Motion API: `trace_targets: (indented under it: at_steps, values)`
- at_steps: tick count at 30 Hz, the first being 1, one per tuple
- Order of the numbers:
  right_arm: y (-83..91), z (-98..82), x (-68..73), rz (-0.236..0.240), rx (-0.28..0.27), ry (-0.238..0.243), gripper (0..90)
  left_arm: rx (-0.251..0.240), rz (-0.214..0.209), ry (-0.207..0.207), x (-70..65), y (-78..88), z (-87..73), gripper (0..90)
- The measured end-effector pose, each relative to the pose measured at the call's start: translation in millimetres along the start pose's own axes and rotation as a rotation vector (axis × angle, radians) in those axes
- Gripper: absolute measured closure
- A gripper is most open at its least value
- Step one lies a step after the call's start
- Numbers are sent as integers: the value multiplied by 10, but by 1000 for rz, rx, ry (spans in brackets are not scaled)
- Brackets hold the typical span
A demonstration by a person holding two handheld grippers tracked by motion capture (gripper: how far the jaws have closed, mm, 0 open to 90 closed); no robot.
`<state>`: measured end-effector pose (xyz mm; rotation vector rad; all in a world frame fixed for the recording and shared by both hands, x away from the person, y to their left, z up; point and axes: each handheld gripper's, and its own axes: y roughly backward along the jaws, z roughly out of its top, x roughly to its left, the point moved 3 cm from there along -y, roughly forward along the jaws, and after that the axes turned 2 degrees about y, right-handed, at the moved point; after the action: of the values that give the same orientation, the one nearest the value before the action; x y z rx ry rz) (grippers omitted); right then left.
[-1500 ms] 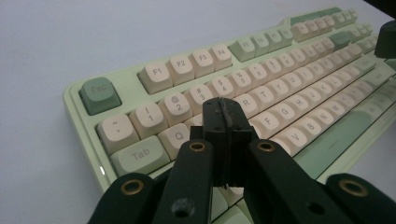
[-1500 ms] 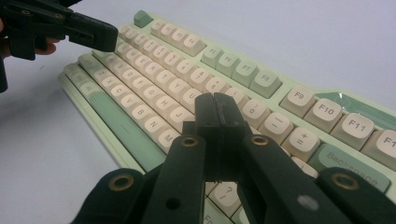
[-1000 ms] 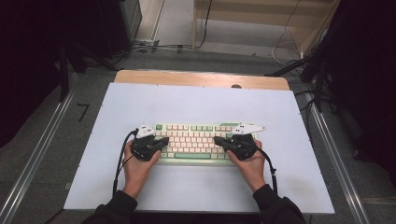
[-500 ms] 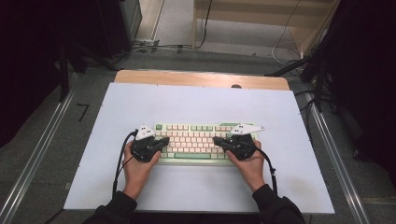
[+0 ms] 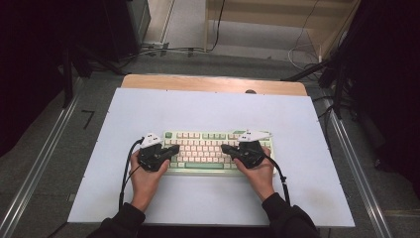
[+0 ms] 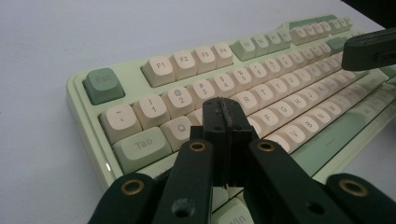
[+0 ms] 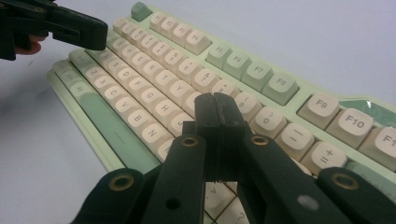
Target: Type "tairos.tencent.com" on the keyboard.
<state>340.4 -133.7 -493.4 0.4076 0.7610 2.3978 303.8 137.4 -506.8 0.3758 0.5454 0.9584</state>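
- A pale green keyboard [image 5: 208,151] with cream keys lies flat on the white table [image 5: 213,109], a little below the table's middle, its long side running from 9 to 3 o'clock in the high view.
- The left gripper [image 5: 173,148] hovers over the keyboard's 9 o'clock end, its tip pointing toward 3 o'clock; the left hand [image 5: 145,178] grips it from 6 o'clock.
- In the left gripper view its 2 jaws are clenched together with nothing between them, the tip above the Q-W keys.
- The right gripper [image 5: 224,148] sits over the 3 o'clock end, pointing toward 9 o'clock, carried by the right hand [image 5: 258,176].
- In the right gripper view its 2 jaws are pressed together, holding nothing, above the keys near 9 and 0.
- The 2 tips face each other across the middle keys, well apart.
- Whether either tip touches a key cannot be told.
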Motion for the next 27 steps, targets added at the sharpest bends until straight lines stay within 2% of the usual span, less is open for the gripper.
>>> trace_targets:
  at_steps: [12,27]
  values:
    - [-132,29,8,-10,10,-5,874,-4,-2,2,-1,1,3,900]
    - [-272,69,38,-42,41,19,874,-4,0,3,6,-5,3,900]
